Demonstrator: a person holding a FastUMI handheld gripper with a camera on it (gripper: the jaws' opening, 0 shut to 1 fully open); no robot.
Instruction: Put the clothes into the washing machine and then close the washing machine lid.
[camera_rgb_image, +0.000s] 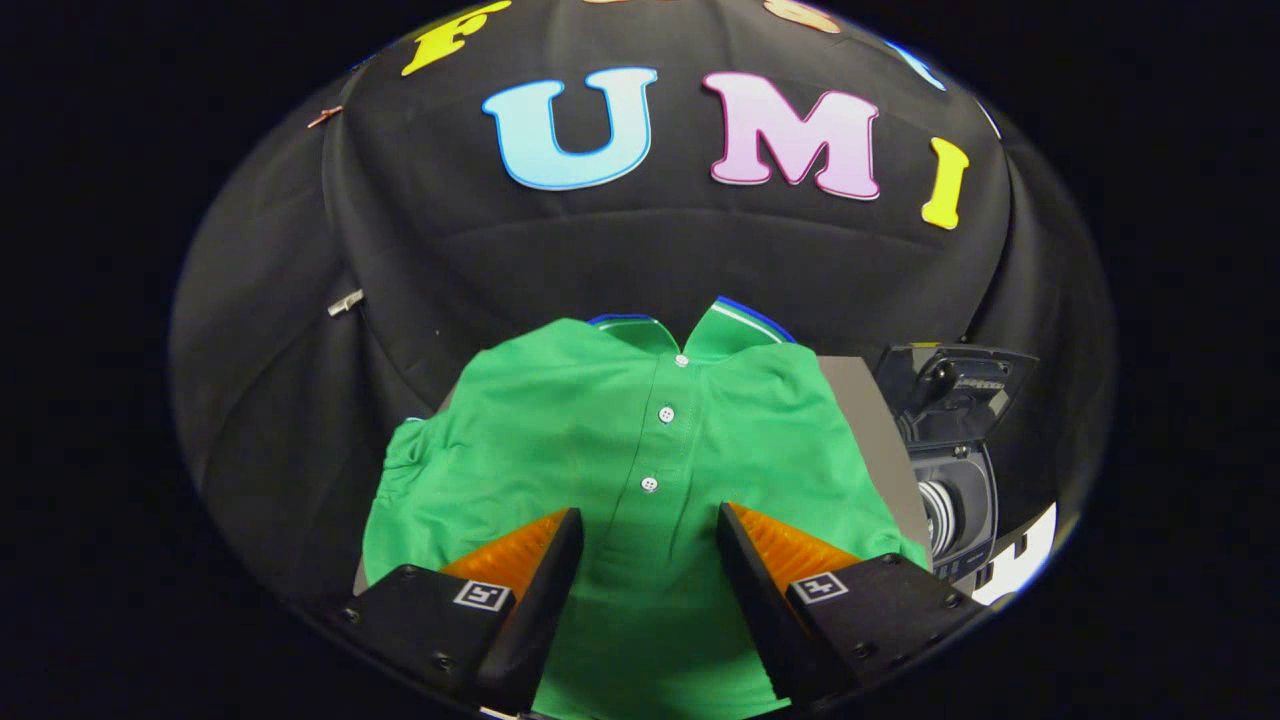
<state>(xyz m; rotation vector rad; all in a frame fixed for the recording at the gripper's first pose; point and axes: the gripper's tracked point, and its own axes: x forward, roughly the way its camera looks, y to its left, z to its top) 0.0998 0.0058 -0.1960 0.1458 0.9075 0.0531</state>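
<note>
- My gripper (648, 520) has its two fingers spread wide, and nothing is pressed between them.
- Between the fingers, at 12 o'clock from them, I see a green polo shirt (640, 450) that lies spread flat, front side up.
- The button strip of the shirt runs straight away from me through the gap of the fingers, with three white buttons (666, 413) in a row on it.
- The collar (725, 325) is at the far end of the shirt, at 12 o'clock; it is open and has a blue and white edge.
- The lower part of the shirt passes under both my fingers; I cannot tell if the fingers touch the cloth or hang just above it.
- The shirt rests on a grey surface (875, 440), which shows as a bare strip at 2 o'clock, along the right side of the shirt.
- The washing machine (955, 470) stands at 3 o'clock from my fingers, just beside the grey surface; it is a small dark machine.
- Its lid (955, 385) is raised, and below the lid I see the round opening of the drum.
- The left sleeve of the shirt, at 10 o'clock, is a little bunched and wrinkled.
</note>
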